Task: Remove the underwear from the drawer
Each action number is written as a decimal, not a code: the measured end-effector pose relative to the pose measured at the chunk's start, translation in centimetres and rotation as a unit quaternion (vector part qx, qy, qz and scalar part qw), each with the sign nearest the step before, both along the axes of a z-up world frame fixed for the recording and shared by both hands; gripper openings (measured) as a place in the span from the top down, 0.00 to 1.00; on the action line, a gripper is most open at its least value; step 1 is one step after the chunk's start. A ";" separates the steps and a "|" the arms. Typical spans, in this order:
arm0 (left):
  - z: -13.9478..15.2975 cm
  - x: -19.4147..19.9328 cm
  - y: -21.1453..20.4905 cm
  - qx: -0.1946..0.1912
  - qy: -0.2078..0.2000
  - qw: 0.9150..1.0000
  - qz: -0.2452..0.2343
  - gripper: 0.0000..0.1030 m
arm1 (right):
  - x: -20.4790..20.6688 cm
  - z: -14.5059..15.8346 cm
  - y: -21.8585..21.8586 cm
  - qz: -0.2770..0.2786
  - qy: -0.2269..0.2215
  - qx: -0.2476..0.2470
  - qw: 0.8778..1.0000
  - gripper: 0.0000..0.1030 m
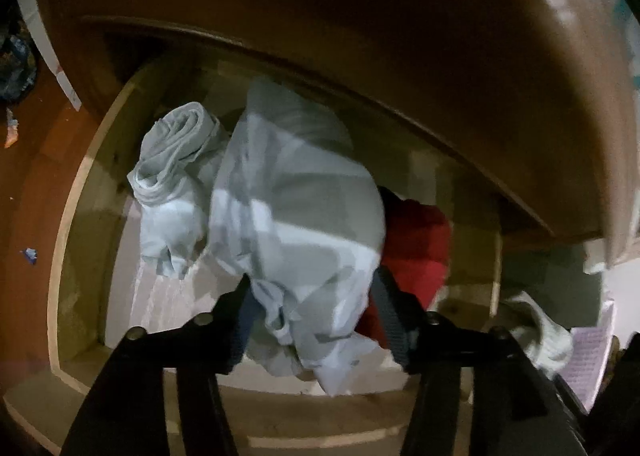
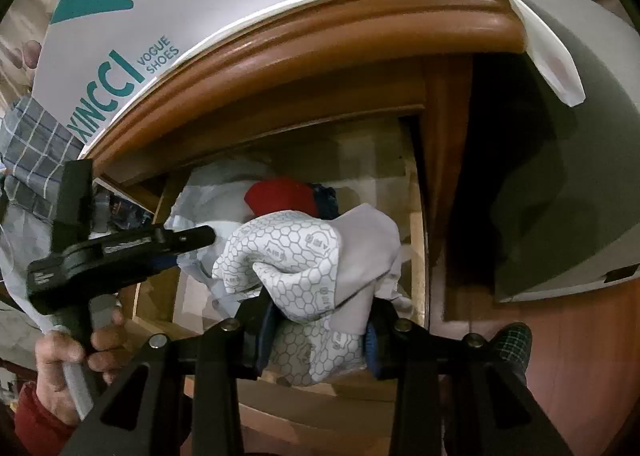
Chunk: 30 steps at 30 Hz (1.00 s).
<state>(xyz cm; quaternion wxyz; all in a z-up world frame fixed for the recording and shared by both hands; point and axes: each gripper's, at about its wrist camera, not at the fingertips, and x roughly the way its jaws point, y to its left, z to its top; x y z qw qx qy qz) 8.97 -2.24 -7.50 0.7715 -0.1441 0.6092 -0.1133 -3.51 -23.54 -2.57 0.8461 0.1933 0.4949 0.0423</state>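
Lying bunched in the open wooden drawer (image 1: 72, 215), the pale grey checked underwear (image 1: 288, 215) sits between the left gripper (image 1: 312, 284) fingers, which pinch it; the right gripper (image 2: 320, 312) clamps hexagon-print underwear (image 2: 296, 252) above it, beside a red garment (image 1: 416, 240).

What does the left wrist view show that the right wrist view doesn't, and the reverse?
Only the left wrist view: a rolled pale cloth at the drawer's left, and litter on the floor.

Only the right wrist view: the shoe box on the cabinet top, the hand carrying the left gripper, and the right gripper shut on a hexagon-print garment.

Both: the open drawer, the grey checked garment between the left gripper's fingers, and a red garment.
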 end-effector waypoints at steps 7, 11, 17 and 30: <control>-0.5 0.9 -1.2 0.028 -0.035 0.999 -0.008 0.77 | 0.1 0.1 0.3 0.005 0.003 0.009 1.000 0.65; -1.4 0.3 -1.3 0.031 -0.027 0.999 -0.009 0.97 | 0.1 0.3 0.4 0.010 0.001 0.011 1.000 0.65; 0.0 -2.1 -0.9 0.032 -0.037 0.999 -0.015 0.97 | -0.1 0.6 0.1 0.010 -0.003 0.017 1.000 0.65; 4.6 -5.8 2.3 0.051 -0.030 0.998 -0.011 0.97 | -0.2 0.4 0.2 0.019 -0.007 0.016 1.000 0.65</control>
